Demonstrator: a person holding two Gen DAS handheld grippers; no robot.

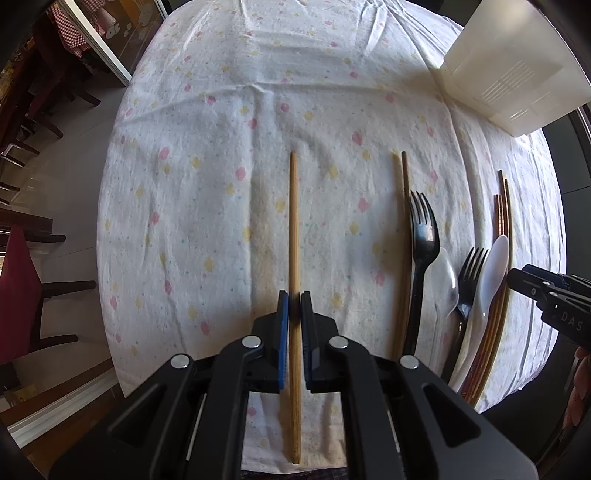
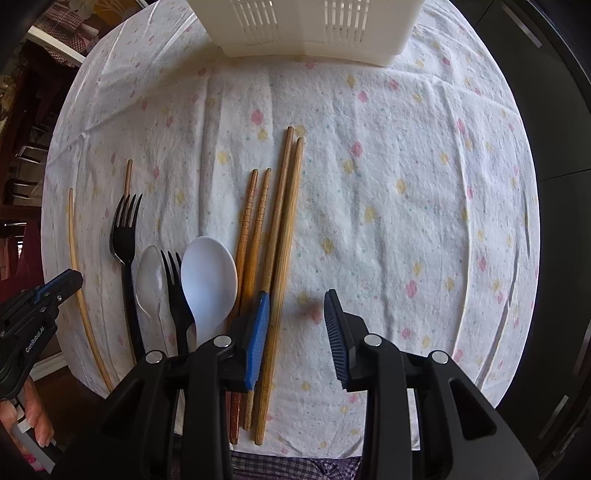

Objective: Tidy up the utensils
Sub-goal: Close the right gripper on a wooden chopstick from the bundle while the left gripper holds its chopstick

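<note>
left gripper [image 1: 294, 306] clamping chopstick [image 1: 294, 229], white basket [image 2: 306, 27] beyond

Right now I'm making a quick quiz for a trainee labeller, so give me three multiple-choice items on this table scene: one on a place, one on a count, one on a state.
1. Where does the white slotted basket stand relative to the row of utensils?
A. At the far side of the tablecloth, beyond them
B. On top of the forks
C. On the floor

2. How many black forks lie on the cloth?
A. One
B. Two
C. Four

3. What is the left gripper doing?
A. Hanging open over bare cloth
B. Clamped on the white spoon
C. Closed on a single light chopstick

Answers:
1. A, the basket sits past the utensil tips.
2. B, a larger fork and a smaller fork show.
3. C, its blue pads press the stick from both sides; the right gripper is open.
</note>
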